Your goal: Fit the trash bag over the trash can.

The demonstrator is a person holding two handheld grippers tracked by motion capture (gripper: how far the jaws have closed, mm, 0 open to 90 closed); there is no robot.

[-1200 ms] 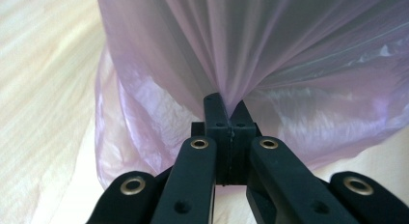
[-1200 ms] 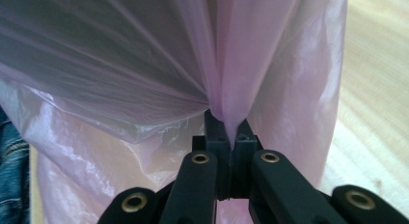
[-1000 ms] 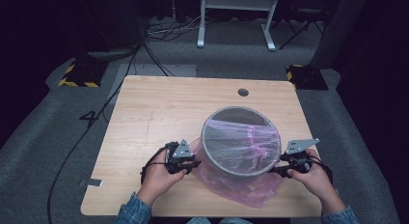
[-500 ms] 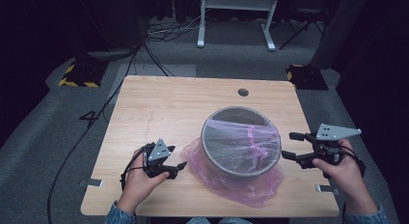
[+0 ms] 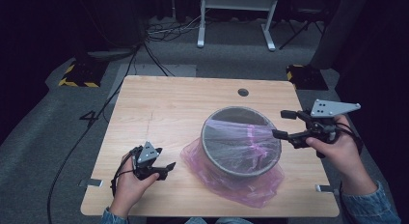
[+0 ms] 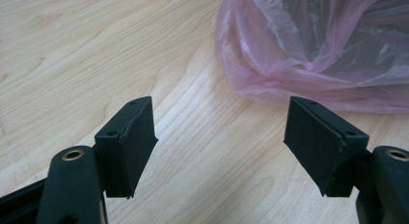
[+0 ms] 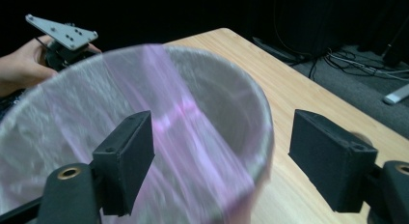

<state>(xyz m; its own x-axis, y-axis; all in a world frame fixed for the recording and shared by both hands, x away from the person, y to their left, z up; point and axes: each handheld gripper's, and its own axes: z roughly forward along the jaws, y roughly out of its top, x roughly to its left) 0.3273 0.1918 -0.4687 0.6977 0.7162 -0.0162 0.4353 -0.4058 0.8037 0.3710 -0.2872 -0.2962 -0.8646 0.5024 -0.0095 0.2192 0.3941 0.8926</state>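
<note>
A round grey bin [image 5: 208, 146] stands on the wooden table [image 5: 159, 113], right of its middle. A thin pink plastic bag [image 5: 251, 188] lines it and spills over the outside onto the tabletop. My left gripper [image 5: 166, 168] rests low near the front left, open and empty, a short gap from the bag's edge [image 6: 313, 55]. In the left gripper view it [image 6: 219, 142] points at bare wood beside the crumpled film. My right gripper [image 5: 284, 123] hovers at the bin's right rim, open and holding nothing. The right gripper view [image 7: 222, 166] looks across the bin [image 7: 241, 98] and its liner [image 7: 183, 137].
A dark cable hole [image 5: 243, 92] sits near the table's far edge. Small metal brackets [image 5: 90, 183] [image 5: 324, 188] stick out at the front corners. Grey floor, cables and a white stand [image 5: 236, 21] lie beyond the table. Bare wood spreads left of the bin.
Both grippers have drawn away from the bag at the bin's sides. The left went left and toward the front; the right rose and went right. The bag lies loose.
</note>
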